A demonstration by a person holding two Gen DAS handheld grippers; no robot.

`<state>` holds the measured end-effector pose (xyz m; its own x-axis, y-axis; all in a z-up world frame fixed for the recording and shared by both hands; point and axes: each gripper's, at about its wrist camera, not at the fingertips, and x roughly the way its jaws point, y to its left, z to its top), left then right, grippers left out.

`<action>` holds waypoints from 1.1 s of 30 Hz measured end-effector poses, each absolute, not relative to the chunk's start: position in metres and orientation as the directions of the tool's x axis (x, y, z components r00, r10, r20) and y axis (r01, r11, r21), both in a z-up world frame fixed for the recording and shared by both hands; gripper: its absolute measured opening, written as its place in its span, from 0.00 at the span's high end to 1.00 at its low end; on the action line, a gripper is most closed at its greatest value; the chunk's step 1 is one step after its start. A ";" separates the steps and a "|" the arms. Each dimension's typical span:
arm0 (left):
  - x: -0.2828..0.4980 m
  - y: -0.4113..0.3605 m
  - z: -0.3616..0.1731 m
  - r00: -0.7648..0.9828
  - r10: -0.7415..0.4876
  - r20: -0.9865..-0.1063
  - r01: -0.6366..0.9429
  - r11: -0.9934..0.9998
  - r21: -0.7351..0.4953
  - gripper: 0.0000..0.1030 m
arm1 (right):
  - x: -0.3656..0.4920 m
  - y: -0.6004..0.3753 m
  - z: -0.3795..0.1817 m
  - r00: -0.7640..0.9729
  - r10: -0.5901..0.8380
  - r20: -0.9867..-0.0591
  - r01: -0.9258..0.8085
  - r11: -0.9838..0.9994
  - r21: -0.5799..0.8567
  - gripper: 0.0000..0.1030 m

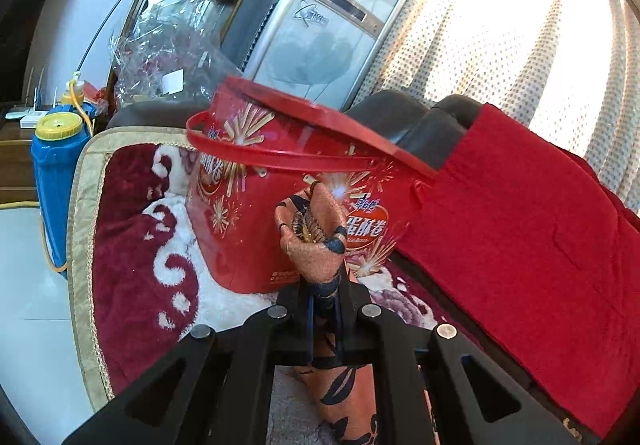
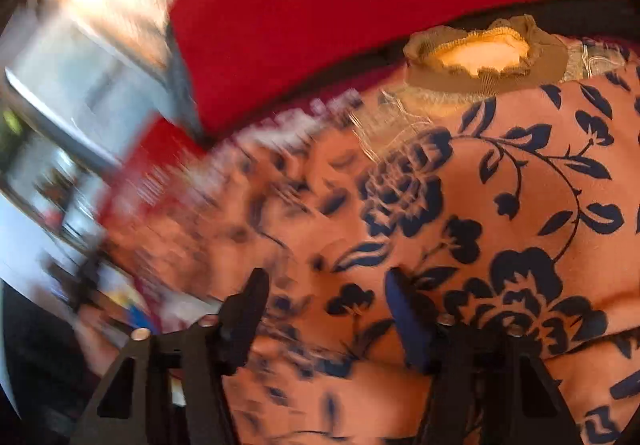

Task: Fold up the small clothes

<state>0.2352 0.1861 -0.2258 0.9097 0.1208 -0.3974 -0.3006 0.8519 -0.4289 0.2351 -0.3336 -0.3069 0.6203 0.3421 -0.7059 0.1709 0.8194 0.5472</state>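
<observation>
An orange garment with dark blue flowers point(image 1: 316, 233) sticks up in a bunched tip from my left gripper point(image 1: 324, 293), which is shut on it; more of the cloth hangs below the jaws. In the right wrist view the same garment point(image 2: 480, 205) spreads wide, its brown knit collar point(image 2: 480, 57) at the top. My right gripper point(image 2: 326, 281) hovers over the cloth with its fingers point(image 2: 248, 309) apart. The fabric lies behind the gap and I see no pinch. The left half of that view is blurred.
A red printed bucket point(image 1: 280, 173) with a loose lid stands just behind the held cloth on a maroon and white plush blanket point(image 1: 136, 229). A red cloth point(image 1: 532, 245) drapes the sofa at right. A blue sprayer tank point(image 1: 56, 165) stands on the floor at left.
</observation>
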 end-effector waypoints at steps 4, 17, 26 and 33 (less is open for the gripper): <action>0.223 0.181 -0.217 0.921 0.116 -0.373 -0.277 0.867 -0.414 0.93 | 0.224 -0.336 -0.288 0.669 0.336 -0.663 0.131 0.825 0.551 0.44; 0.197 0.116 -0.189 0.950 0.037 -0.309 -0.134 0.944 -0.300 0.93 | 0.160 -0.436 -0.278 0.710 0.058 -0.702 0.366 0.821 0.438 0.52; 0.161 0.017 -0.147 0.931 -0.229 -0.285 0.162 0.957 -0.240 0.93 | 0.115 -0.526 -0.291 0.762 0.033 -0.647 0.508 0.589 0.629 0.55; 0.116 -0.126 -0.113 0.786 -0.536 -0.308 0.499 0.844 -0.198 0.93 | 0.082 -0.561 -0.288 0.813 -0.001 -0.582 0.522 0.444 0.729 0.52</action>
<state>0.1158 -0.1255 -0.1130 0.7859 -0.5364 -0.3077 0.4987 0.8440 -0.1976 0.0815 -0.5613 -0.2879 0.8134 -0.0011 -0.5817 0.5217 0.4438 0.7286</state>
